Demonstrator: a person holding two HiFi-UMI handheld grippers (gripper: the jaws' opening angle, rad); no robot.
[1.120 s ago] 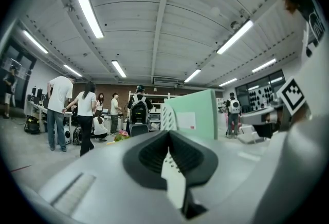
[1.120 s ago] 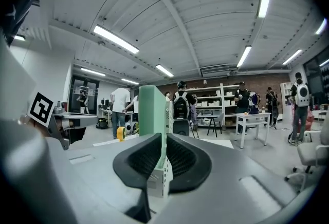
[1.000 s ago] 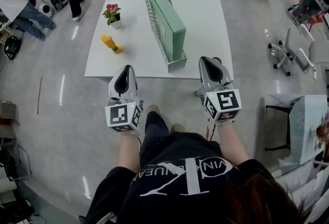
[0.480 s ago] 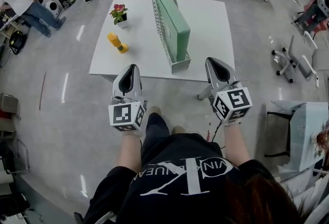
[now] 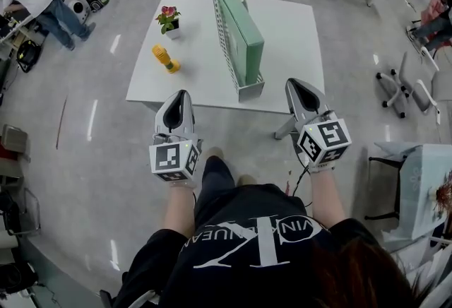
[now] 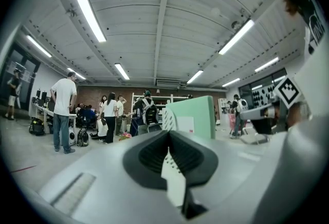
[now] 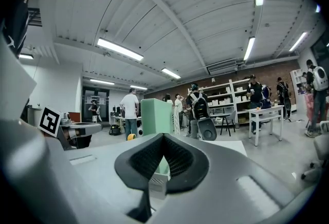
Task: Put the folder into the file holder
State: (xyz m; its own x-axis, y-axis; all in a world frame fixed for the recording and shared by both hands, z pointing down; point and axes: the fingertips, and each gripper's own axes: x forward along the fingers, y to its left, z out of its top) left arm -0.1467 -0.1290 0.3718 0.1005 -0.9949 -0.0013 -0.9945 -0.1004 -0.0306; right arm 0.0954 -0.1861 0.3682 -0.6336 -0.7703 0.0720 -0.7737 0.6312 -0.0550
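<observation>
The task looks done, or all but done: the green folder [image 5: 245, 30] stands upright on its edge inside the white holder [image 5: 224, 37], which sits near the middle of the table [image 5: 293, 38] with its short end towards the person. Folder and holder both seem steady and nothing leans out, so I judge that no placing is left, only perhaps pulling away. The left gripper [image 5: 181, 95] hangs off the near edge of the table, apart from the holder; in its own view the jaws are pressed together with nothing between them, and the folder [image 6: 198, 115] shows beyond them in the distance. The right gripper [image 5: 294, 83] sits at the table's near right edge, also clear of the holder; its jaws are closed tight and empty, with the folder [image 7: 154, 114] well ahead of them. A small potted plant [image 5: 169, 20] and a yellow thing [image 5: 164, 59] lie to the left of the holder, untouched. Against the earlier frames little differs: folder and holder keep the same place on the table, both grippers stay closed and empty, and the right one has shifted slightly to the right. The whole table sits a little lower and more to the right in the head view, which suggests the head has moved. Bystanders at the top of the frame have changed places.
</observation>
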